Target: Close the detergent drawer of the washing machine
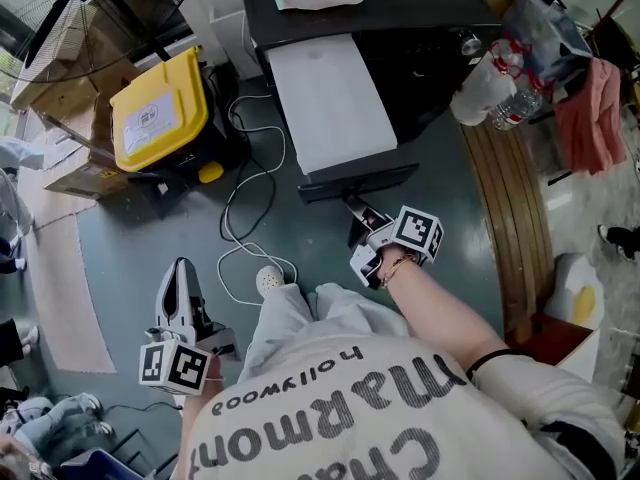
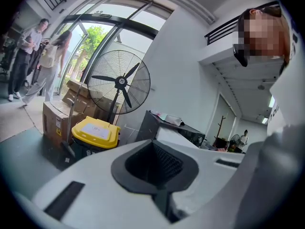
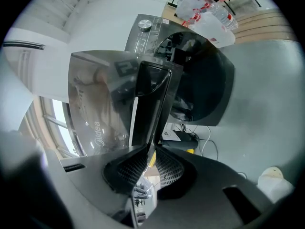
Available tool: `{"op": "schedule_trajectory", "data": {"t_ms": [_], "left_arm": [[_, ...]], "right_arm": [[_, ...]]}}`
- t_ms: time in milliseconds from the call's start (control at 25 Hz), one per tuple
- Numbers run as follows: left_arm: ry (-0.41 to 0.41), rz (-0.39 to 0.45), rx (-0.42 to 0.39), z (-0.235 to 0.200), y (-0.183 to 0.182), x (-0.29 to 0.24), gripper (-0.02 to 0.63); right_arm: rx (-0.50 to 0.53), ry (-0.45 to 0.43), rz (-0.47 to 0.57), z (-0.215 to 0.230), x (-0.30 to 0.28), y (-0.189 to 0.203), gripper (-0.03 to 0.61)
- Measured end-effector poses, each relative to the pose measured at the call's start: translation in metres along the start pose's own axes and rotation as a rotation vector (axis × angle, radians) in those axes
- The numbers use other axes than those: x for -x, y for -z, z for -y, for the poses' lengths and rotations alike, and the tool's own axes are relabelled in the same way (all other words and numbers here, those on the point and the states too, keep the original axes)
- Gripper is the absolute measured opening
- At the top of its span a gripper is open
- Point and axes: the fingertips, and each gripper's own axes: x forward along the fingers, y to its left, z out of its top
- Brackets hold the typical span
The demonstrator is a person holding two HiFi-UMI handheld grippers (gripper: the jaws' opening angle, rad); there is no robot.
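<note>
Daylight floods in through the tall windows [image 2: 90, 42] in the left gripper view, bleaching that side. Head view's bright and even, with only soft shadows on the grey floor [image 1: 440, 208]. Both gripper views bow hard at the edges, corners rimmed black. Window glare sheens across the washing machine [image 3: 95, 113] front; the detergent drawer [image 3: 150, 99] shows nearly black, foreground soft.

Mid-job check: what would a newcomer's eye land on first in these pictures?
First, the right gripper clamped on the pulled-out detergent drawer of the washing machine, in the middle of the scene. Next, the yellow bin on the floor to the left, with a big fan behind it.
</note>
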Motion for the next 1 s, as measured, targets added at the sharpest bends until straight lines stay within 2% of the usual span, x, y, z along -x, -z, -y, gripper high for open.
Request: {"op": "schedule_trajectory", "data": {"t_ms": [160, 400, 1000], "left_arm": [[-0.003, -0.001, 0.005, -0.002, -0.004, -0.005, 0.008], [0.042, -0.001, -0.005, 0.000, -0.019, -0.031, 0.008], [0.140, -0.025, -0.005, -0.032, -0.060, -0.124, 0.008]], "right_arm": [[0.004, -0.007, 0.005, -0.007, -0.003, -0.006, 0.071], [0.012, -0.014, 0.007, -0.020, -0.017, -0.014, 0.069], [-0.031, 0.058, 0.081, -0.024, -0.048, -0.033, 0.069]]}}
